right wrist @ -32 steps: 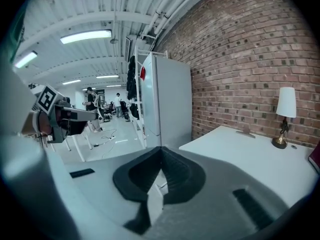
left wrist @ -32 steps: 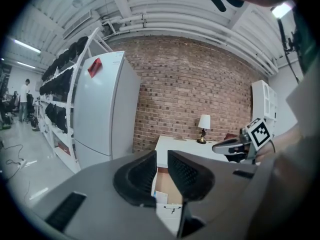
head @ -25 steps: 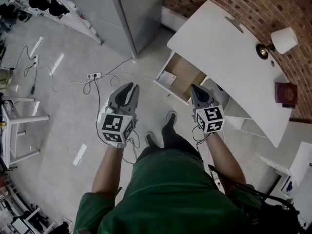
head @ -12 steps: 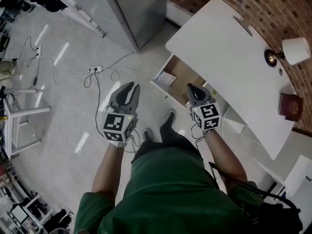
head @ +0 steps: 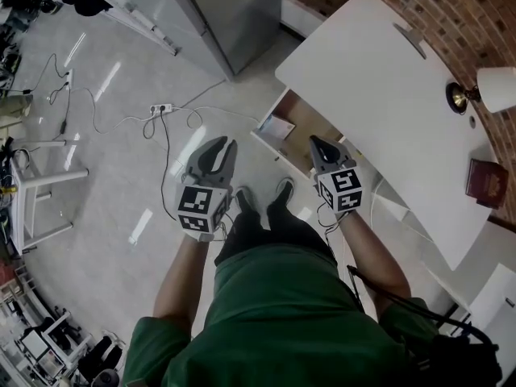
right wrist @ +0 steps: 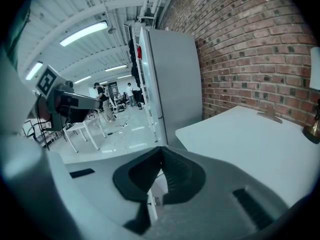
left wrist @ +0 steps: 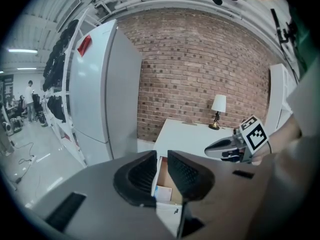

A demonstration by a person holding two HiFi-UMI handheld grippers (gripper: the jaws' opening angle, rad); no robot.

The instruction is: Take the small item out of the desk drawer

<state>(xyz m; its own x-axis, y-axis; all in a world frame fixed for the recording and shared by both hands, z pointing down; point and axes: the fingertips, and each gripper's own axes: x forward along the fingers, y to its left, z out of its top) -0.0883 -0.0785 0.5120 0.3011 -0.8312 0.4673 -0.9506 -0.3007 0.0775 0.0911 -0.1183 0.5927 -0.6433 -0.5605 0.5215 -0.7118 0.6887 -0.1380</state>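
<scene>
A white desk (head: 379,87) stands against the brick wall with its drawer (head: 310,131) pulled open. Inside the drawer lies a small white-and-blue flat item (head: 276,127), which the left gripper view frames between the jaws as the item (left wrist: 162,193). My left gripper (head: 219,145) hovers over the floor left of the drawer, its jaws (left wrist: 162,155) a narrow gap apart with nothing in them. My right gripper (head: 319,143) hangs by the drawer's near side, shut and empty, pads meeting (right wrist: 160,150).
A table lamp (head: 488,89) and a red book (head: 488,182) sit on the desk's far end. A tall grey refrigerator (head: 230,10) stands left of the desk. A power strip (head: 160,109) with cables lies on the floor, and a white stool (head: 32,204) is far left. The person's feet (head: 282,192) are below the drawer.
Both grippers have sunk slightly and drifted toward the drawer, the left one shifting right in the head view. The person's feet have stepped forward. Neither pair of jaws has changed.
</scene>
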